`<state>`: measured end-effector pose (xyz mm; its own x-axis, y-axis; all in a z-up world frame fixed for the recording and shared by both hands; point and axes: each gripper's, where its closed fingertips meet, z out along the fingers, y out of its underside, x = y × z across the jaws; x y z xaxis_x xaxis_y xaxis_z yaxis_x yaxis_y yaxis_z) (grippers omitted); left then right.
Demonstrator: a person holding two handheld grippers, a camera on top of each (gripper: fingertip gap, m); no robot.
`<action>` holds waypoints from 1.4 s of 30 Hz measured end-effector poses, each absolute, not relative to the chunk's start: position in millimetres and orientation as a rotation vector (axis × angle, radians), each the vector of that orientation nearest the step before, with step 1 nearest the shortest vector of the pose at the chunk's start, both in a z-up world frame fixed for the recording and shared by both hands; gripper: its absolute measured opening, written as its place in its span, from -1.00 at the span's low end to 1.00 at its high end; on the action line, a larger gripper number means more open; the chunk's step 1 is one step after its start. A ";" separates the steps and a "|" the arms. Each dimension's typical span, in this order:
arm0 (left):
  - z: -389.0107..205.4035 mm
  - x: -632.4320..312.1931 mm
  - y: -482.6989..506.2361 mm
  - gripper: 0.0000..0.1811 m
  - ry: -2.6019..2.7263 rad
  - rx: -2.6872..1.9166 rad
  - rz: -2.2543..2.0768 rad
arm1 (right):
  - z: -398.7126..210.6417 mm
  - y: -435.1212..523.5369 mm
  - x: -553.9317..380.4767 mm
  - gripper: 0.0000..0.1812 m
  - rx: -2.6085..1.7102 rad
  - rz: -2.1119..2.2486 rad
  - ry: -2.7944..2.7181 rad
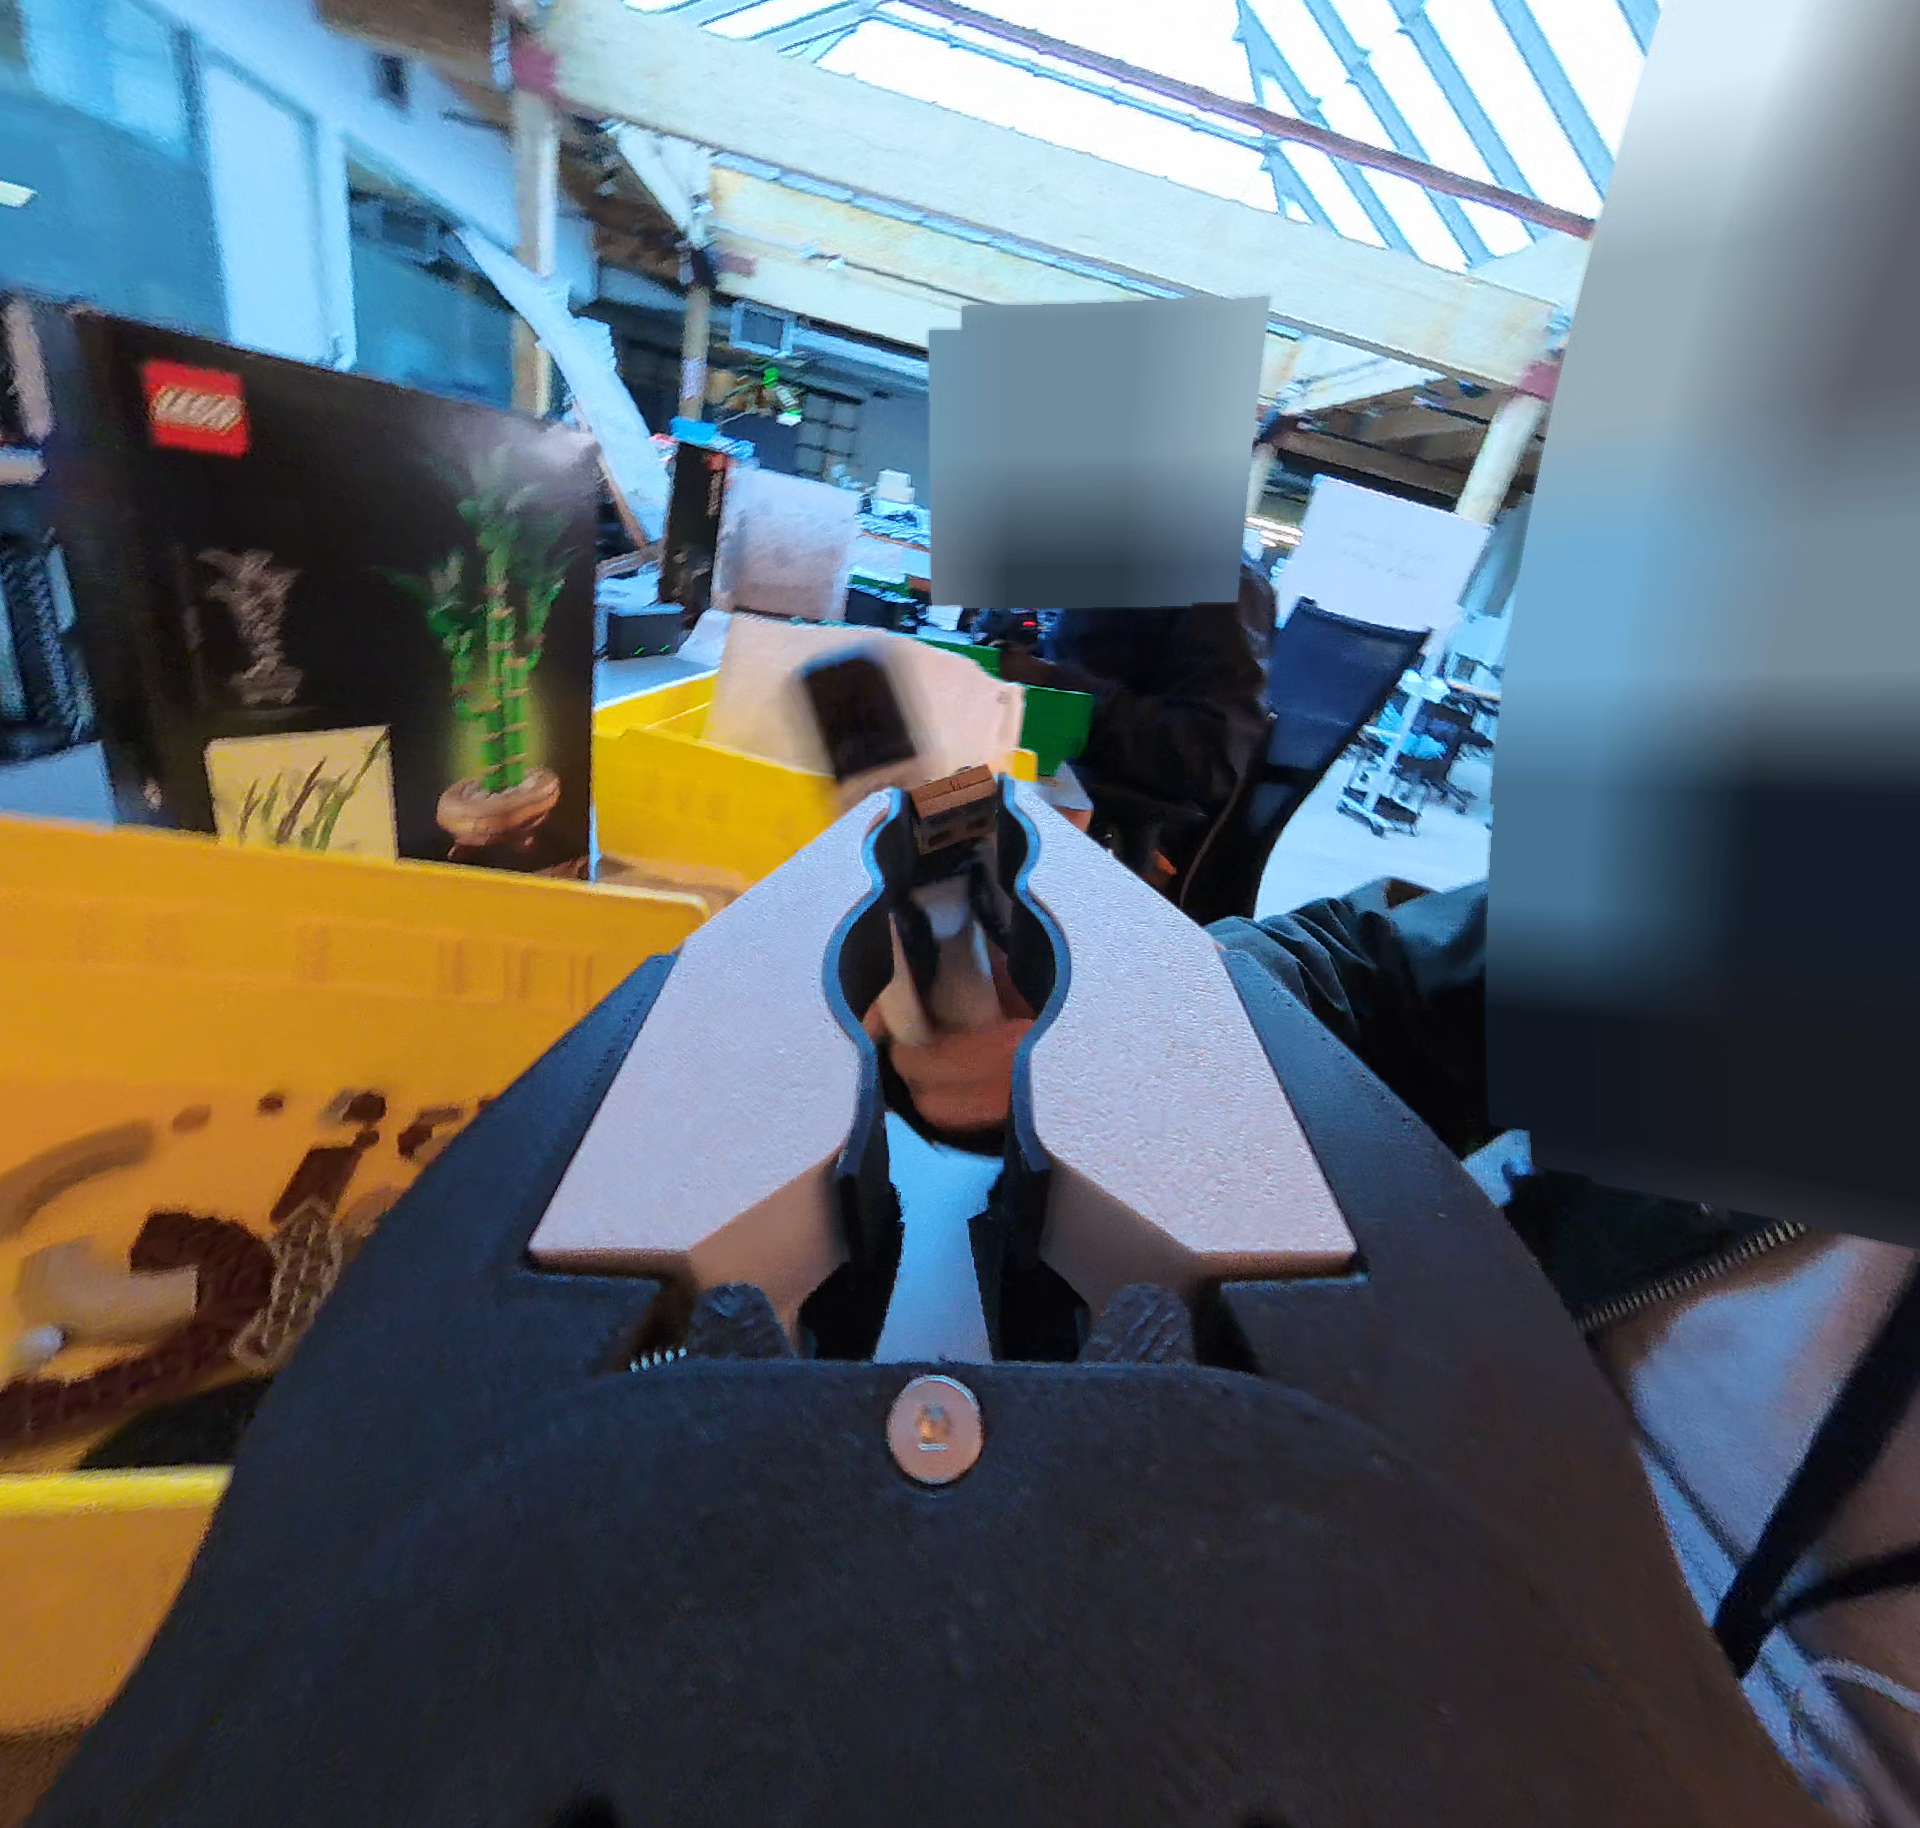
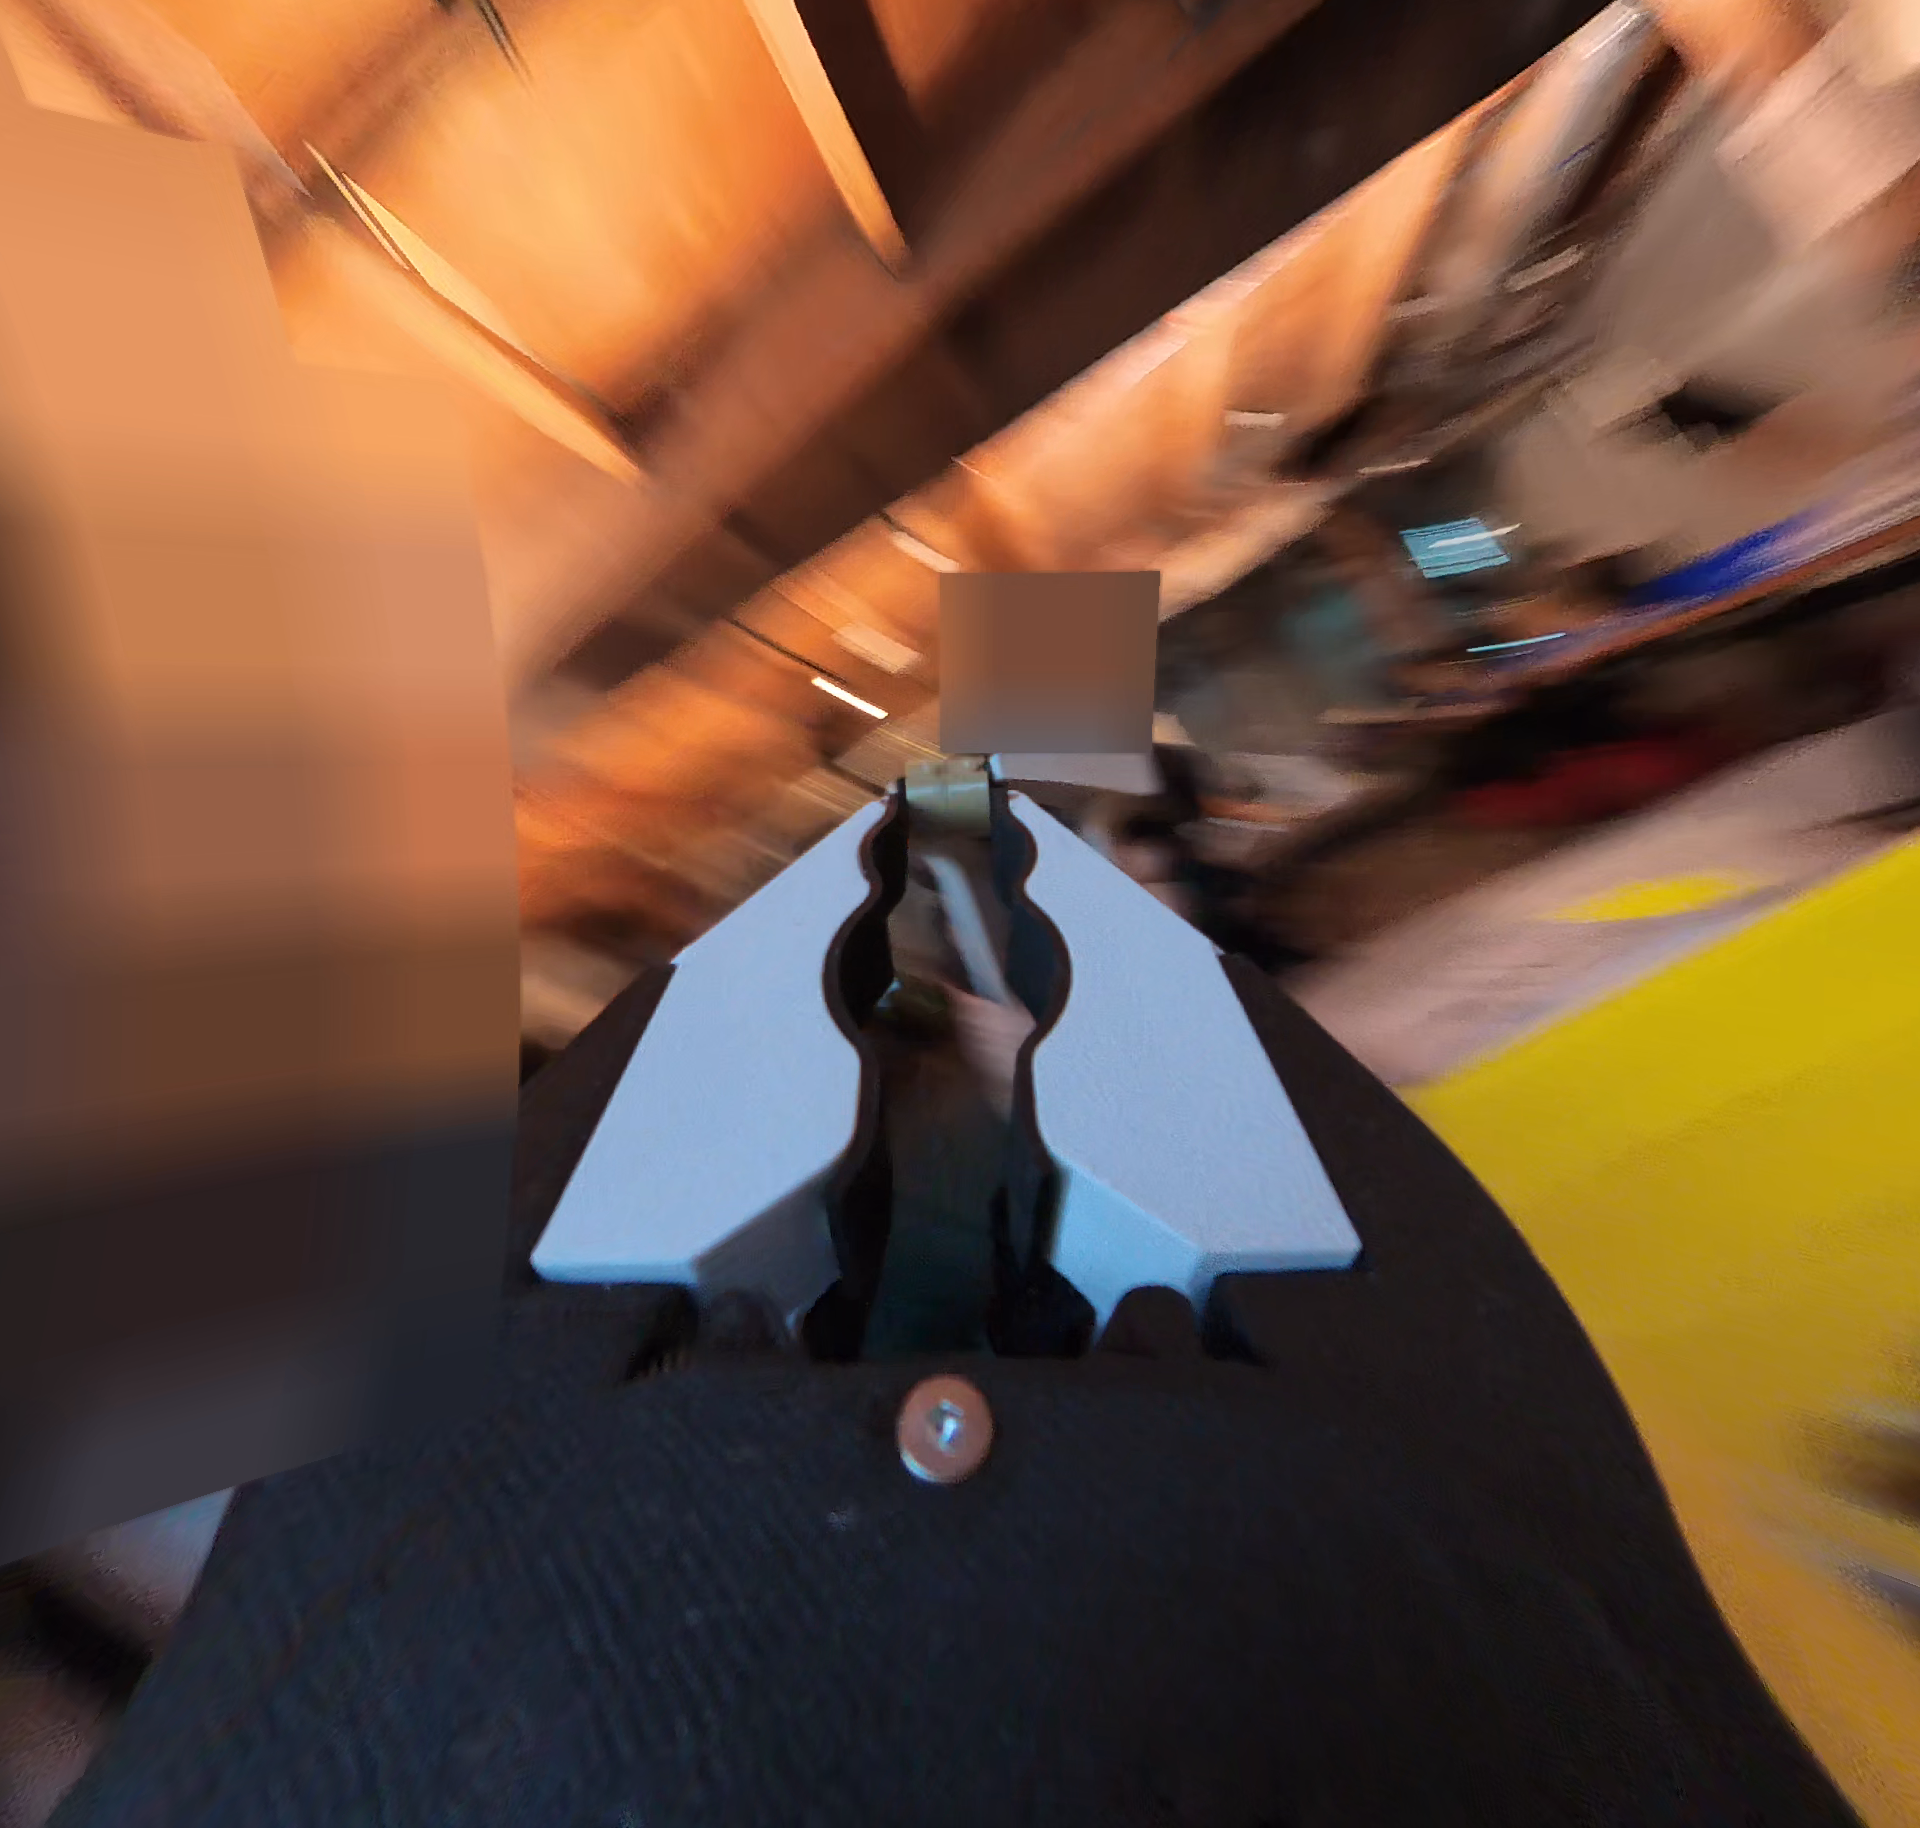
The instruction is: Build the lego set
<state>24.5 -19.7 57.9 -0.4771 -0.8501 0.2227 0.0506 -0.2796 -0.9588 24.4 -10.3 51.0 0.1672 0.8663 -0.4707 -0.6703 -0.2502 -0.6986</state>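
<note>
The left gripper [image 1: 951, 802] has grainy matt pale fingers [image 1: 748, 1030] on a rough black plastic body with a shiny metal screw [image 1: 933, 1428]; the brown brick [image 1: 951, 796] looks smooth plastic, the yellow bin [image 1: 312, 957] glossy plastic, the box [image 1: 343, 583] printed card

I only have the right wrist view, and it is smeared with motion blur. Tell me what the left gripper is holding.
Observer: The left gripper is shut on a small brown lego piece, pinched at the tips of its fingers.
Operator: Report what sits on its left side.
Observer: A yellow bin with brown lego pieces lying in it.
Operator: Say what stands behind that bin.
Observer: The black lego set box, upright, with a green bamboo plant pictured on its front.
Operator: Now check my own grip.
Observer: The right gripper is shut on a small tan piece at its tips; its exact shape is too blurred to tell.
</note>
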 end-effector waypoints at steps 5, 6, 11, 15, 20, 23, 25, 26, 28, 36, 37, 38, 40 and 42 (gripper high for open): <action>45.7 33.3 4.1 -0.85 1.197 -1.288 -1.902 | 34.9 1.5 28.5 -0.71 -1.297 0.453 -0.588; 40.0 35.2 7.9 -0.84 1.193 -1.340 -1.887 | 34.9 0.9 26.3 -0.72 -1.295 0.330 -0.620; 25.0 40.5 13.9 -0.84 1.205 -1.426 -1.852 | 23.7 12.5 31.0 -0.79 -1.390 0.054 -0.596; 14.2 45.1 14.1 -0.84 1.247 -1.471 -1.771 | 17.0 15.0 34.6 -0.85 -1.437 0.013 -0.587; 5.7 47.0 16.8 -0.83 1.284 -1.492 -1.673 | 6.8 19.3 40.9 -0.92 -1.506 0.011 -0.575; -0.2 47.7 17.8 -0.83 1.327 -1.493 -1.574 | 0.2 21.0 41.5 -0.93 -1.545 0.013 -0.574; 0.0 47.8 17.3 -0.83 1.346 -1.469 -1.530 | -2.7 21.3 42.8 -0.94 -1.566 0.022 -0.575; 2.2 47.9 16.4 -0.83 1.338 -1.461 -1.534 | -1.0 22.1 43.7 -0.94 -1.559 0.026 -0.573; 4.5 49.2 17.5 -0.81 1.308 -1.460 -1.534 | 2.0 21.5 46.7 -0.94 -1.548 -0.012 -0.564; 10.9 52.2 14.8 -0.68 1.239 -1.427 -1.549 | 11.1 18.4 54.3 -0.94 -1.492 -0.214 -0.574; 11.9 51.9 13.8 -0.70 1.228 -1.422 -1.553 | 11.1 18.1 53.6 -0.94 -1.489 -0.224 -0.578; 12.8 52.1 13.2 -0.74 1.219 -1.417 -1.554 | 11.7 17.5 52.6 -0.94 -1.482 -0.230 -0.583; 14.4 52.1 12.3 -0.78 1.209 -1.406 -1.548 | 10.8 17.4 50.9 -0.94 -1.485 -0.248 -0.596; 14.4 52.5 11.5 -0.80 1.204 -1.402 -1.533 | 9.9 17.4 48.9 -0.94 -1.481 -0.269 -0.608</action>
